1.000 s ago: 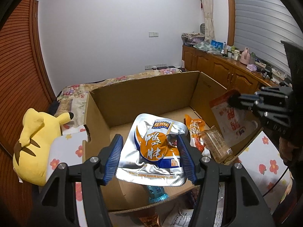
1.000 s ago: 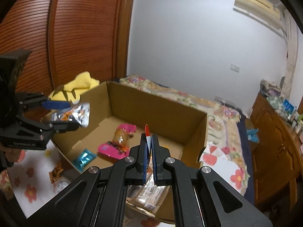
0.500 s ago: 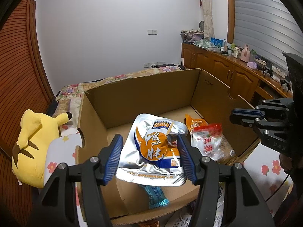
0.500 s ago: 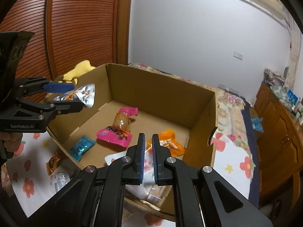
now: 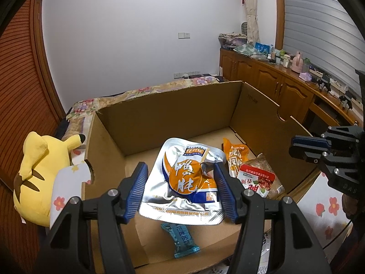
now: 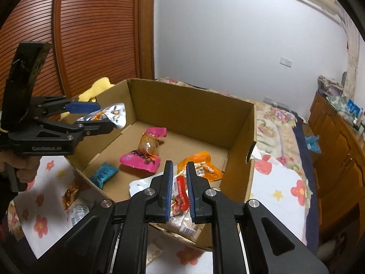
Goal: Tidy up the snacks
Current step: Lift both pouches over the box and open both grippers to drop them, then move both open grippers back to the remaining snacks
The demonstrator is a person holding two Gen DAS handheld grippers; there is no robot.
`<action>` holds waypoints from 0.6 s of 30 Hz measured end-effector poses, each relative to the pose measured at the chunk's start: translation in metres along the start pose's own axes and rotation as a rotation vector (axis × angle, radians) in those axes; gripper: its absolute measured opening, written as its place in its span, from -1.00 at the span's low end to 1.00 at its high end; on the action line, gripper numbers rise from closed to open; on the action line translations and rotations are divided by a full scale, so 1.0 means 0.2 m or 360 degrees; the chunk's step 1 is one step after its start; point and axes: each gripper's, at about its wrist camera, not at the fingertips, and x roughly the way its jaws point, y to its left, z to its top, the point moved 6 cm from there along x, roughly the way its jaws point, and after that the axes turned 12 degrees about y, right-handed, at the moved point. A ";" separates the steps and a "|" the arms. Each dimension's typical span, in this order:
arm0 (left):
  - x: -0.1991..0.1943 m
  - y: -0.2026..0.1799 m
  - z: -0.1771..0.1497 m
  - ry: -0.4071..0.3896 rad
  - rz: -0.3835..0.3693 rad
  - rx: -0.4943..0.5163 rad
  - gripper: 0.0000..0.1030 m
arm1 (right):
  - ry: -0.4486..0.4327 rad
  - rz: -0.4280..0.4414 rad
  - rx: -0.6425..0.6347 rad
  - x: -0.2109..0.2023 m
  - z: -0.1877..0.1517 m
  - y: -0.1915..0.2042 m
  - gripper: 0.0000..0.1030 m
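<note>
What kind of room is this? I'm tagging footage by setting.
Most likely a bedroom at home: a bed with floral bedding, a yellow plush toy beside it, and wooden cabinets along the wall.

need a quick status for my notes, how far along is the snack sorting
Done: the cardboard box already holds a pink packet, an orange packet, a blue packet and a red-labelled packet. In hand: the left gripper holds a silver pouch over the box; the right gripper is open. Left: loose wrappers lying outside on the floral sheet.
</note>
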 end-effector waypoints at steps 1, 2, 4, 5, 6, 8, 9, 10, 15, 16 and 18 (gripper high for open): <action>0.00 0.00 0.00 0.0001 -0.0006 -0.0004 0.18 | 0.0000 0.0003 0.0003 0.00 0.00 0.00 -0.79; 0.00 0.00 0.00 0.0002 -0.0013 -0.0011 0.18 | 0.0000 0.0005 0.0005 0.00 -0.01 0.00 -0.79; 0.00 0.00 0.00 0.0003 -0.0022 -0.0019 0.18 | -0.0001 0.0006 0.0006 0.00 -0.01 0.00 -0.77; -0.01 0.01 0.01 0.0000 -0.0023 -0.0020 0.18 | -0.0002 0.0006 0.0007 0.00 -0.01 0.00 -0.76; -0.01 0.01 0.01 -0.0005 -0.0024 -0.0019 0.18 | -0.0002 0.0007 0.0010 -0.01 -0.01 0.00 -0.76; -0.02 0.00 0.01 -0.0004 -0.0018 -0.0013 0.26 | -0.0005 0.0012 0.0020 -0.01 -0.02 0.00 -0.70; -0.03 -0.01 0.01 -0.0004 -0.0009 -0.0010 0.27 | -0.0007 0.0013 0.0025 -0.02 -0.02 0.00 -0.67; -0.04 -0.01 0.01 -0.0007 -0.0002 -0.0008 0.27 | -0.0010 0.0013 0.0033 -0.03 -0.02 0.00 -0.59; -0.15 -0.05 -0.03 -0.0047 0.0006 0.0005 0.29 | -0.0040 0.0017 0.0054 -0.10 -0.05 0.01 -0.46; -0.17 -0.06 -0.04 -0.0053 0.0008 0.0007 0.30 | -0.0049 0.0018 0.0060 -0.13 -0.06 0.01 -0.42; -0.22 -0.08 -0.08 -0.0065 0.0013 0.0012 0.33 | -0.0067 0.0015 0.0064 -0.18 -0.08 0.03 -0.33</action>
